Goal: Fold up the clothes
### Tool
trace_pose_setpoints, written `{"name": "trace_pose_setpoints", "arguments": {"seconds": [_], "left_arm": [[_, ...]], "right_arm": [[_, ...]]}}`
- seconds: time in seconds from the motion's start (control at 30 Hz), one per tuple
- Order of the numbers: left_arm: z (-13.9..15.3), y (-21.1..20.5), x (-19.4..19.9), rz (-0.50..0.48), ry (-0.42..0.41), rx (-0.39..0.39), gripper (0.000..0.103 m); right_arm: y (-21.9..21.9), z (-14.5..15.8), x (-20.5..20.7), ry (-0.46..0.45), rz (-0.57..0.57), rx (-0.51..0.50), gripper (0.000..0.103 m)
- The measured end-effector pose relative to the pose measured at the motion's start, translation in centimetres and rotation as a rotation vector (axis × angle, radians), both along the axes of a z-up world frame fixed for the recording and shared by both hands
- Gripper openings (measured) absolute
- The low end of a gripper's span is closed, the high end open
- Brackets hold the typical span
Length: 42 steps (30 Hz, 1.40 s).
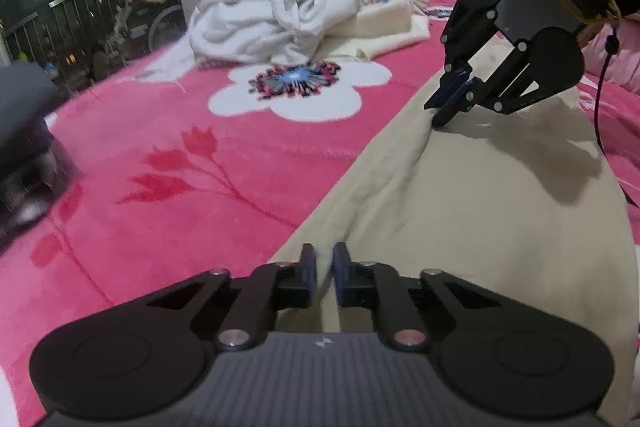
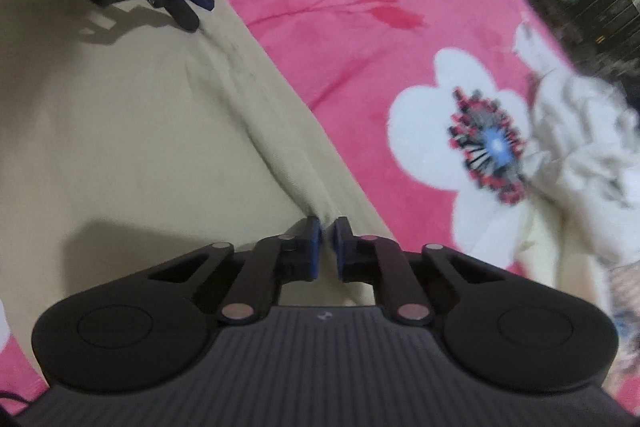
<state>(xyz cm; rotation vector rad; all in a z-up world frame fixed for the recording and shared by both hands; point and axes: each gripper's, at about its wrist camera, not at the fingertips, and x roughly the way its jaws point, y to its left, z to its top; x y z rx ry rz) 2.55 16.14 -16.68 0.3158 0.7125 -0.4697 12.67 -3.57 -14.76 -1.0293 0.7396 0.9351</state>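
A beige garment lies spread flat over the pink blanket, filling the lower right of the left wrist view and the left half of the right wrist view. Its cloth is plain and pale, without print. One long edge runs diagonally across both frames, and along it the fabric is bunched into a raised ridge of soft creases. The rest lies smooth, with only slight wrinkles and shadows.
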Motion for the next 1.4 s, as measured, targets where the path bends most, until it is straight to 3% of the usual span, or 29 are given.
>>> {"name": "trace_pose_setpoints", "arguments": {"seconds": [0.2, 0.43, 0.5, 0.57, 0.63, 0.77, 0.9, 0.97, 1.17, 1.3, 1.4], "left_arm": [[1.3, -0.6, -0.3, 0.011, -0.086, 0.057, 0.006], [-0.6, -1.0, 1.0, 0.032, -0.049, 0.095, 0.006], [-1.4, -1.6, 0.8, 0.032, -0.056, 0.138, 0.008], [-1.0, -2.0, 0.5, 0.033, -0.068, 0.179, 0.017], [0.1, -1.7, 0.5, 0.058, -0.052, 0.159, 0.019], [2.0, -1.0, 0.5, 0.137, -0.044, 0.112, 0.025], [2.5, -1.8, 1.1, 0.163, 0.034, -0.011, 0.025], [2.1, -2.7, 1.3, 0.15, 0.073, -0.06, 0.025], [-1.1, -4.9, 2.2, 0.184, 0.124, -0.041, 0.025], [-1.2, -4.9, 2.2, 0.191, 0.12, -0.042, 0.025], [-1.2, -5.1, 2.1, 0.189, 0.114, -0.027, 0.025]], "right_arm": [[0.5, 0.8, -1.4, -0.161, 0.052, -0.025, 0.005], [1.1, -1.9, -1.2, -0.254, 0.087, -0.066, 0.005], [1.2, -3.4, -1.3, -0.269, 0.07, -0.067, 0.006], [1.1, -3.8, -1.2, -0.274, 0.02, -0.026, 0.008], [0.8, -3.5, -1.0, -0.275, -0.041, 0.034, 0.011], [-2.2, -0.3, 0.4, -0.204, -0.242, 0.259, 0.046], [-8.1, 3.8, 2.4, -0.084, -0.517, 0.485, 0.049], [-12.2, 4.8, 3.8, -0.018, -0.673, 0.543, 0.049], [-23.6, 3.4, 7.0, 0.038, -1.05, 0.468, 0.046], [-26.4, 1.9, 7.8, 0.158, -1.099, 0.483, 0.035], [-24.1, 0.8, 7.6, 0.221, -0.969, 0.475, 0.034]]}}
